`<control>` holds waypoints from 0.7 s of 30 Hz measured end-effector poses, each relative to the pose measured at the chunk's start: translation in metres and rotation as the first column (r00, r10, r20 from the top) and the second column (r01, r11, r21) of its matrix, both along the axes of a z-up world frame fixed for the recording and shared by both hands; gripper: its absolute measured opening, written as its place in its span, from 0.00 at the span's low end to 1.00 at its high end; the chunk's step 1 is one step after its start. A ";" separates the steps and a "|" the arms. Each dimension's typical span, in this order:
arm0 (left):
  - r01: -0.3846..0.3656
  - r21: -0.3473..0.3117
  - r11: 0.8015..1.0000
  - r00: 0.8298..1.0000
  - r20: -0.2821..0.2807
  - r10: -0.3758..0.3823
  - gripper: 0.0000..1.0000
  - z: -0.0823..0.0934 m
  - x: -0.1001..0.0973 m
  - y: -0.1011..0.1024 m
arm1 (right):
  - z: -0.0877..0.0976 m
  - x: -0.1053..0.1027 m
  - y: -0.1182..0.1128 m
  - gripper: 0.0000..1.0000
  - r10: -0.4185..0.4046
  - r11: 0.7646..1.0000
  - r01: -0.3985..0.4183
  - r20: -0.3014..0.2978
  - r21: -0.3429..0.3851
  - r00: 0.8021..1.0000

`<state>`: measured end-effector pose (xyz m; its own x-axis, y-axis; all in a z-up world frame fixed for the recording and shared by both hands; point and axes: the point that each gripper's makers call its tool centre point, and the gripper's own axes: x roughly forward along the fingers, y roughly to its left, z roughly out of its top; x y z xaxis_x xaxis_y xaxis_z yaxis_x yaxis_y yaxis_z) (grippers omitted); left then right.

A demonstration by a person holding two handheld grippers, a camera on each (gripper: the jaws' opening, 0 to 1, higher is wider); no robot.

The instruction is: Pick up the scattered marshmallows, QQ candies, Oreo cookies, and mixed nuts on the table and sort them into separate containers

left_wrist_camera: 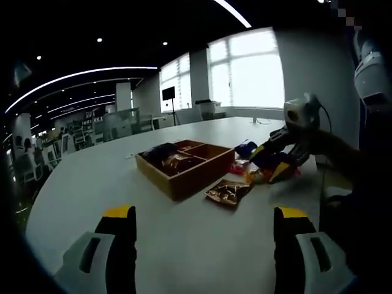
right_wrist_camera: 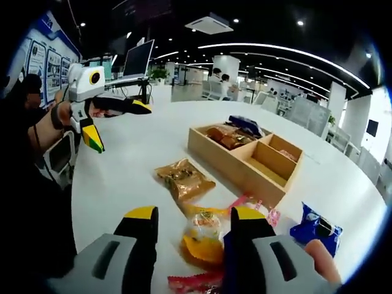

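Note:
My right gripper [right_wrist_camera: 195, 228] stands open low over a heap of snack packets, with a yellow-orange packet [right_wrist_camera: 202, 236] between its jaws. Around it lie a brown nut packet [right_wrist_camera: 184, 177], a pink candy packet [right_wrist_camera: 264, 210] and a blue cookie packet [right_wrist_camera: 318, 229]. The wooden divided tray [right_wrist_camera: 226, 164] behind them holds brown and blue packets in its far compartments. My left gripper [left_wrist_camera: 205, 223] is open and empty above bare table, facing the tray [left_wrist_camera: 184, 184] and the brown packet [left_wrist_camera: 228, 192]. The right gripper [left_wrist_camera: 278, 160] shows there over the heap.
The white round table [right_wrist_camera: 122, 171] has free room between the tray and its near edge. The left gripper [right_wrist_camera: 117, 124], held by a hand, hovers open at that edge. A fingertip [right_wrist_camera: 321, 257] shows beside the right jaw. Office desks and chairs stand beyond.

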<state>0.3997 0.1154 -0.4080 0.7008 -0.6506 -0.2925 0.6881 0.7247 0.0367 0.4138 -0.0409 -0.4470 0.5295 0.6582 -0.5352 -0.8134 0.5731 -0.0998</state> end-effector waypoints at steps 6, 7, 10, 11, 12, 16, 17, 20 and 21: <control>0.007 -0.006 1.000 1.000 0.003 -0.007 0.96 0.001 -0.001 0.000 | -0.007 0.002 0.000 0.39 -0.006 1.000 0.005 -0.043 -0.009 0.999; 0.012 -0.006 1.000 1.000 0.005 -0.012 0.96 0.001 -0.001 -0.001 | -0.008 0.002 -0.001 0.38 -0.007 1.000 0.006 -0.045 -0.012 0.999; 0.017 -0.006 1.000 1.000 0.004 -0.017 0.96 0.001 -0.001 -0.002 | -0.010 0.002 -0.001 0.38 -0.009 1.000 0.008 -0.053 -0.022 0.999; 0.018 -0.006 1.000 1.000 0.005 -0.018 0.96 0.001 -0.001 -0.003 | -0.011 0.003 -0.001 0.38 -0.010 1.000 0.008 -0.053 -0.025 0.999; 0.017 -0.008 1.000 1.000 0.005 -0.017 0.96 0.001 -0.001 -0.002 | -0.012 0.003 -0.001 0.38 -0.010 1.000 0.009 -0.052 -0.028 0.999; 0.014 -0.013 1.000 1.000 0.009 -0.014 0.96 0.002 0.000 -0.002 | -0.014 0.003 -0.001 0.38 -0.008 0.999 0.006 -0.052 -0.035 0.999; 0.014 -0.012 1.000 1.000 0.009 -0.014 0.96 0.001 0.000 -0.002 | -0.014 0.004 -0.001 0.37 -0.008 0.999 0.007 -0.052 -0.034 0.999; 0.012 -0.011 1.000 1.000 0.009 -0.012 0.96 0.001 0.000 -0.002 | -0.014 0.004 -0.001 0.35 -0.010 0.999 0.008 -0.051 -0.035 0.999; 0.013 -0.012 1.000 1.000 0.009 -0.013 0.95 0.001 0.000 -0.002 | -0.014 0.005 -0.001 0.34 -0.010 0.999 0.008 -0.050 -0.035 0.999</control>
